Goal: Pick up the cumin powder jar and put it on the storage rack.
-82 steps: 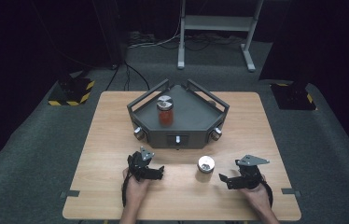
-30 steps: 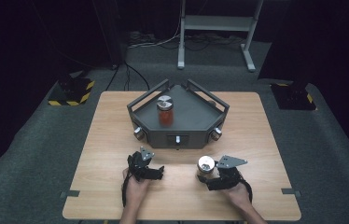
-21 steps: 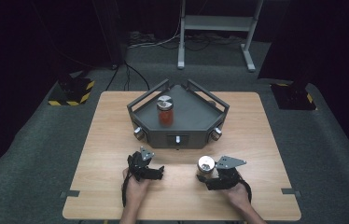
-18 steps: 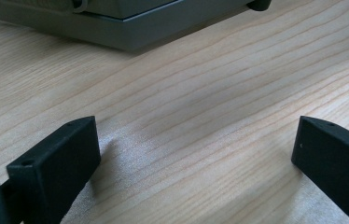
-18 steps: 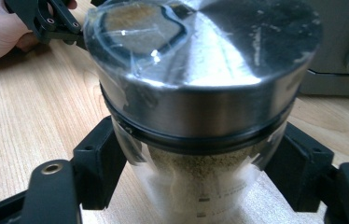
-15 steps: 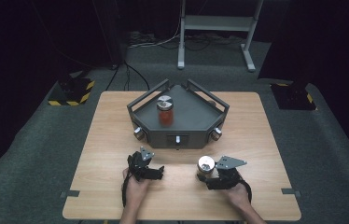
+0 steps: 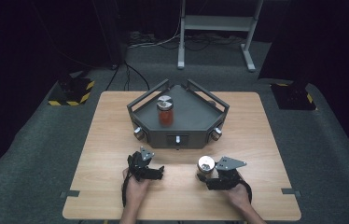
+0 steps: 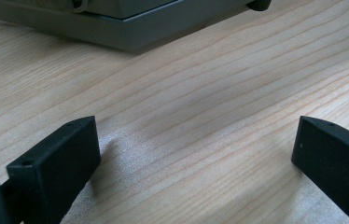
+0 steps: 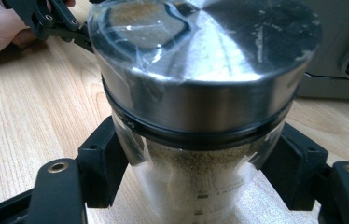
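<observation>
Right tool closes around a lidded jar at the near side of the counter.

Your right tool [image 7: 211, 177] has its jaws against both sides of the glass jar [image 9: 200, 116] below the steel lid; grip there, squarely, and lift straight so it stays upright. Your left tool [image 7: 156, 173] sits gaping and empty on the bare counter [image 7: 256, 140], well apart. Farther off, the grey tray [image 7: 189, 119] holds a red-filled jar [image 7: 165, 111]; clear its raised rim, with open wood either side.
</observation>
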The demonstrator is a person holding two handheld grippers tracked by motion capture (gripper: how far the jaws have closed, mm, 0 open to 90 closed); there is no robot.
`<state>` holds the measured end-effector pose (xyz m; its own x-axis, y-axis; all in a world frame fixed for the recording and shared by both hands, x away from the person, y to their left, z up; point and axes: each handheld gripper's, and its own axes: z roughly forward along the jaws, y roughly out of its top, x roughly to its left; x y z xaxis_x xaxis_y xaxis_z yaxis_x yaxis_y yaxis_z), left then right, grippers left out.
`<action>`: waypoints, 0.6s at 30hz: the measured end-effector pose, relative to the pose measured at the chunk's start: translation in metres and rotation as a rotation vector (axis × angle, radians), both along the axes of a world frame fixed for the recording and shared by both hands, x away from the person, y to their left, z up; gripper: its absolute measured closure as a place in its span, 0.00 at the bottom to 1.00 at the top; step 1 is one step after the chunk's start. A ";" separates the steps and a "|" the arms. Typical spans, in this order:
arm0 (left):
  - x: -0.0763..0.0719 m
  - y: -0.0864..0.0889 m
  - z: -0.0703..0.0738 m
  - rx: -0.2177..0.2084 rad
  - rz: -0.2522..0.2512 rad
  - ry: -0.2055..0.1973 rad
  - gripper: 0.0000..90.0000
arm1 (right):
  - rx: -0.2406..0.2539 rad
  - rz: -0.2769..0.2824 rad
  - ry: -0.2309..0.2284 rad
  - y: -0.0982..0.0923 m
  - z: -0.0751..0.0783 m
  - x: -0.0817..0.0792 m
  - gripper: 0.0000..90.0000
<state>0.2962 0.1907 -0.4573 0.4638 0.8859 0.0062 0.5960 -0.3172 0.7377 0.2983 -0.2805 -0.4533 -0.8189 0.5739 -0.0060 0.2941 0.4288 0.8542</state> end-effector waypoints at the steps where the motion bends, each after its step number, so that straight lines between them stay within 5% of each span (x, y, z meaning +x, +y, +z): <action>1: 0.000 0.000 0.000 0.000 0.000 0.000 0.01 | -0.001 -0.001 -0.002 0.000 0.000 -0.001 0.34; 18: 0.000 0.000 0.000 0.000 0.000 0.000 0.01 | -0.021 0.003 -0.025 0.002 0.002 -0.004 0.35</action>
